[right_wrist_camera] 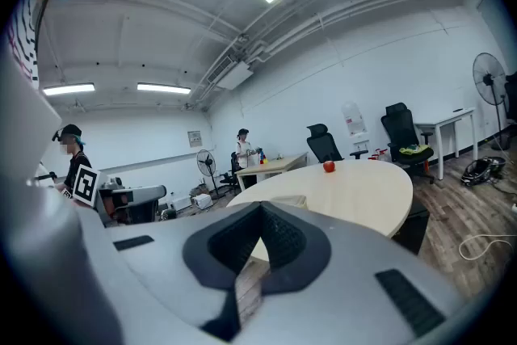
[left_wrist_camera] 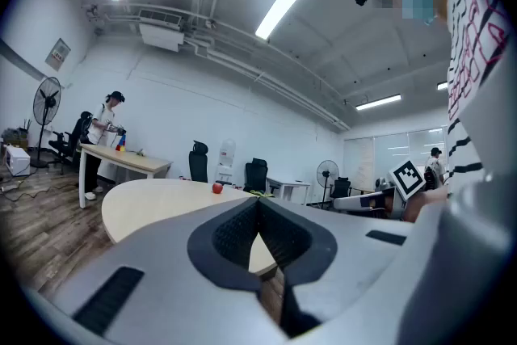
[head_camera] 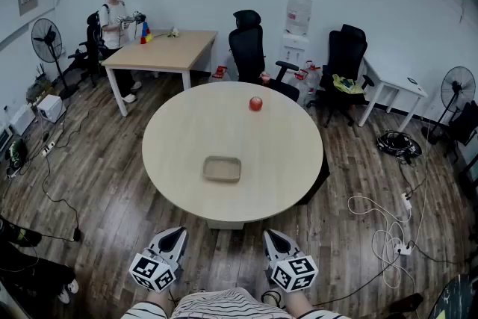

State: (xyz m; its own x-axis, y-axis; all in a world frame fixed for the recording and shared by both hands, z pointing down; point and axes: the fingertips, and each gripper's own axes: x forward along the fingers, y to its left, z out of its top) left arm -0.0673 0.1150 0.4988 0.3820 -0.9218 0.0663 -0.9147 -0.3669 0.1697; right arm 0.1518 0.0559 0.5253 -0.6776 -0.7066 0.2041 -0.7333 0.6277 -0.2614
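Beige shallow tray (head_camera: 222, 169) lies centrally on round table (head_camera: 179, 131), apart from both grippers. Jaws of left gripper (head_camera: 175, 233) and right gripper (head_camera: 270, 234) closed together, empty. Tray interior indistinct; gripper views mostly hide it.

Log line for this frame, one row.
left gripper shut, empty | right gripper shut, empty | both short of round table | tray mid-table | small red object far side
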